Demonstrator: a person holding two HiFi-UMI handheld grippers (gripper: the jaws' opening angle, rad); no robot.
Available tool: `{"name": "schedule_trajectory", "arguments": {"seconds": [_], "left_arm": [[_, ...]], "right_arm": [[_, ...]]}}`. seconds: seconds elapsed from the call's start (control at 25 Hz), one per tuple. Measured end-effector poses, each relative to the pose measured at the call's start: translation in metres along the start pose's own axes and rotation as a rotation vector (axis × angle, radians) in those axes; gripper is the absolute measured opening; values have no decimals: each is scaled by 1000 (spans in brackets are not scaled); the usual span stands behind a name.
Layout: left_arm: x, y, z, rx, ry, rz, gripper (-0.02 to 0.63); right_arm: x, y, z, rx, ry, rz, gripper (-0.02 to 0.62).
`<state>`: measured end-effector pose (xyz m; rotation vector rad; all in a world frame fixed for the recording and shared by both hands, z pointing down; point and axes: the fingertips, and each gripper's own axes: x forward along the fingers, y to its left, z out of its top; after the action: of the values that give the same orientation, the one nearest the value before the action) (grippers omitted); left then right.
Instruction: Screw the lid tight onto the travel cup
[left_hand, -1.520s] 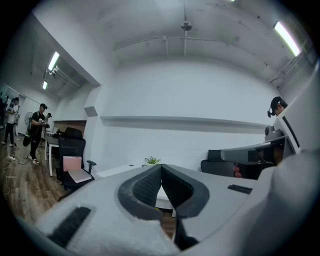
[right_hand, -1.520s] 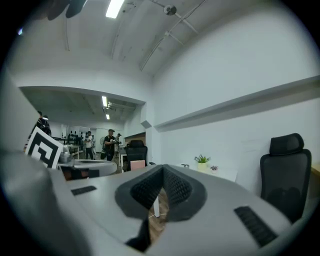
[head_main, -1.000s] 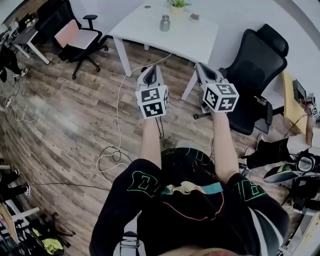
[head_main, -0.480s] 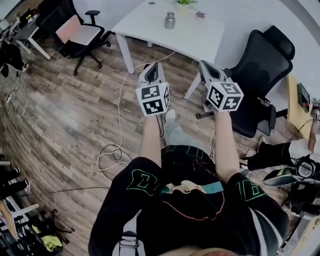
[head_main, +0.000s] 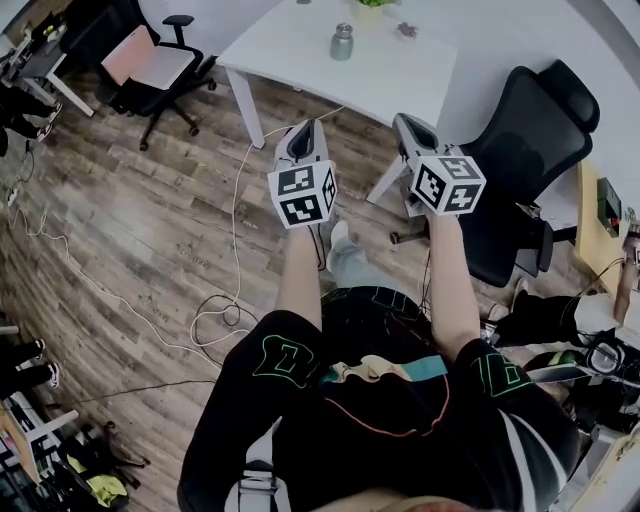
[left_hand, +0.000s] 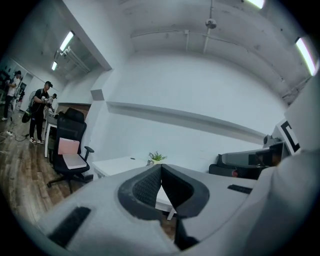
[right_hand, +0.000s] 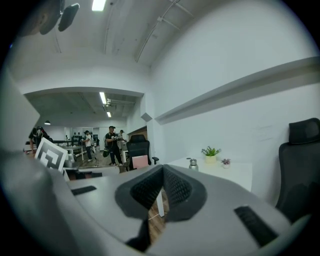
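The steel travel cup (head_main: 343, 42) stands on the white table (head_main: 300, 50) far ahead, with a cap-like top whose detail is too small to make out. It also shows in the right gripper view as the cup (right_hand: 193, 164) beside a potted plant (right_hand: 210, 152). My left gripper (head_main: 300, 130) and right gripper (head_main: 406, 123) are held out side by side above the wooden floor, well short of the table. Both are shut with nothing between the jaws, as the left gripper (left_hand: 160, 166) and right gripper (right_hand: 163, 168) show in their own views.
A black office chair (head_main: 525, 130) stands right of the table, and a chair with a pink seat (head_main: 150, 65) to its left. Cables (head_main: 215, 310) trail over the floor. A small plant (head_main: 407, 30) sits on the table. People (right_hand: 111, 145) stand far off.
Both grippers have moved forward toward the table together, and a foot has stepped into view below them. The jaws stayed shut.
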<state>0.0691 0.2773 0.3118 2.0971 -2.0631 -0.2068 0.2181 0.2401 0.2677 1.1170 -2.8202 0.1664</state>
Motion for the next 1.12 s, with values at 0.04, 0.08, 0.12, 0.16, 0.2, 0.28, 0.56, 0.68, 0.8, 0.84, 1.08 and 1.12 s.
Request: {"name": "schedule_trajectory", "arguments": {"seconds": [0.04, 0.08, 0.12, 0.16, 0.2, 0.28, 0.56, 0.68, 0.8, 0.84, 1.08, 1.12], "left_arm": [[8, 0, 2, -2, -6, -6, 9], [16, -1, 6, 3, -11, -14, 9], [24, -2, 9, 13, -16, -23, 9], [32, -3, 12, 22, -19, -32, 9], [41, -2, 14, 26, -19, -39, 9], [59, 6, 12, 22, -5, -36, 9], [124, 19, -33, -44, 85, -31, 9], [159, 25, -52, -64, 118, -23, 9], [189, 31, -59, -50, 140, -16, 9], [200, 31, -58, -35, 142, -17, 9], [264, 35, -68, 44, 188, -55, 9], [272, 35, -68, 57, 194, -63, 9]], "right_arm": [[8, -5, 1, -1, 5, 2, 5], [16, -11, 3, 3, 8, 4, 5], [25, -17, 5, 12, 9, 6, 5], [34, -22, 6, 23, 12, 9, 5], [45, -26, 6, 32, 18, 14, 5], [66, -30, 0, 37, 44, 29, 5], [111, -87, -42, 62, 166, -11, 5], [136, -117, -53, 68, 202, -27, 5], [162, -136, -54, 71, 218, -27, 5], [171, -142, -53, 65, 224, -21, 5], [233, -177, -52, 90, 183, 11, 5], [243, -181, -49, 98, 172, 16, 5]]}}
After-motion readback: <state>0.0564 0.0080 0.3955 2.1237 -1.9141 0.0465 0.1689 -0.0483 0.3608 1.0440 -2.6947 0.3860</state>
